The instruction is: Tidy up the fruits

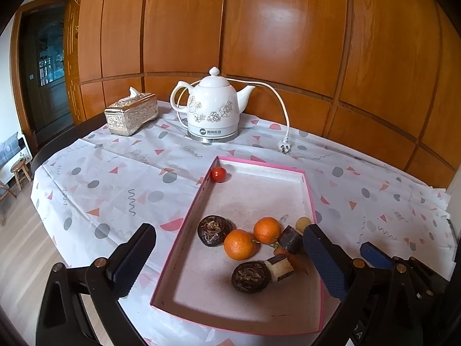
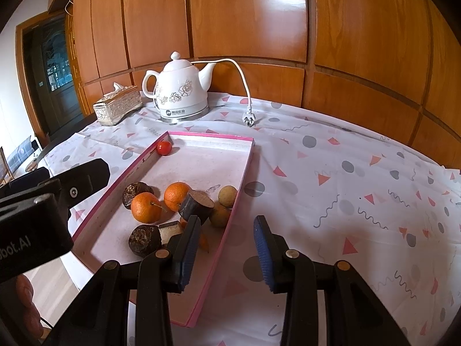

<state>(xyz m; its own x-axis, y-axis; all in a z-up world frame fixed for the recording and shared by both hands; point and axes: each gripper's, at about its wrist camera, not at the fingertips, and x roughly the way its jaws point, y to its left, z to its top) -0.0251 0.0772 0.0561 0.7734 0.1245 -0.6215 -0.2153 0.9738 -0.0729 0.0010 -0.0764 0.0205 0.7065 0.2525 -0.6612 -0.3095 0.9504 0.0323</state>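
A wood-panelled wall [image 1: 288, 28] stands behind a table covered by a white cloth [image 1: 115, 178] printed with grey dots and pink triangles. At the cloth's far left corner sits a silver tissue box [image 1: 131, 114]. Just right of it, along the far edge, stands a white kettle [image 1: 211, 106] with a flower pattern; its white cord loops down to a plug [image 1: 284, 146] lying on the cloth.

Near the front edge lies a shallow tray [image 1: 259, 164] with a pink rim. A small tomato [image 1: 218, 174] rests alone in the tray's far left corner. The other fruits cluster towards the tray's near right side: two dark wrinkled fruits [image 1: 214, 230], two oranges [image 1: 239, 244] touching each other, two dark-skinned cut pieces [image 2: 196, 205] with pale flesh, and two tan round fruits [image 2: 227, 196] against the right wall. A small orange-red item between them is mostly hidden.

The left gripper [image 1: 230, 256] hangs over the tray's near end, fingers wide apart and holding nothing. The right gripper [image 2: 227, 252] hangs at the tray's near right rim, one finger over the tray and one over the cloth, also spread and empty.
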